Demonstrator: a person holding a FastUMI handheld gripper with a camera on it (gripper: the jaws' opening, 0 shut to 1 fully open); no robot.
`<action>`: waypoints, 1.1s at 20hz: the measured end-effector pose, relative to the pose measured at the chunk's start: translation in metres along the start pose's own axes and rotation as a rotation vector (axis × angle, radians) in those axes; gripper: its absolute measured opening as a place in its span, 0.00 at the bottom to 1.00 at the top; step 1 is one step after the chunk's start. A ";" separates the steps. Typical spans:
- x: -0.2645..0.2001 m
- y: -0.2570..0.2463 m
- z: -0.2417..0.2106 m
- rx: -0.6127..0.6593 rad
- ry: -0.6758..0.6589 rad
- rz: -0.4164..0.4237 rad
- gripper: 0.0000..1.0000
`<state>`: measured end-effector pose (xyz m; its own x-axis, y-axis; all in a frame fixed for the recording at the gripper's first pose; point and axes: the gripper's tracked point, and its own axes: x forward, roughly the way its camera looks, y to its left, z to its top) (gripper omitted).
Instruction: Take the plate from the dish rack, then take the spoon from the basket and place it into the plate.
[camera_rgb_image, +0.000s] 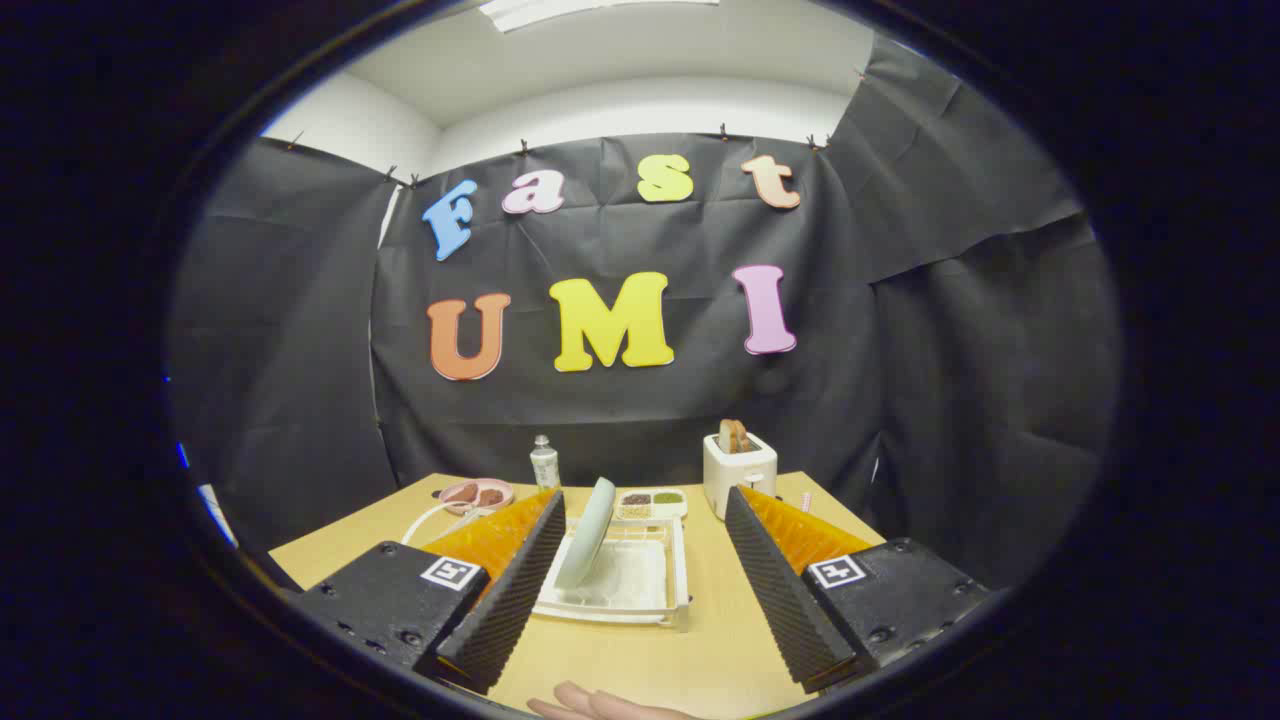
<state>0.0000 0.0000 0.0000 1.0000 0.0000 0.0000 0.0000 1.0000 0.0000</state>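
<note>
Black cloth walls back the light wooden table (720, 640). I hold my gripper (645, 510) above it, fingers spread wide and empty. Between them stands the white dish rack (640, 590), a pale round plate (588, 535) upright in it. Beyond the rack: a divided white dish (652, 503), a white toaster (739, 472), a clear bottle (544, 463) and a pink bowl (477, 494).

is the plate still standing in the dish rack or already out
Standing in it. The plate leans on edge inside the white dish rack, ahead of the open gripper, whose fingers touch nothing.
</note>
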 end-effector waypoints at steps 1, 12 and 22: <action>-0.002 0.000 0.002 -0.004 -0.005 0.001 1.00; -0.001 -0.011 0.006 -0.002 -0.002 -0.017 1.00; 0.033 0.001 0.003 -0.015 0.074 -0.001 1.00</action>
<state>0.0332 0.0008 0.0026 0.9973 -0.0018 -0.0740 0.0006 0.9999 -0.0154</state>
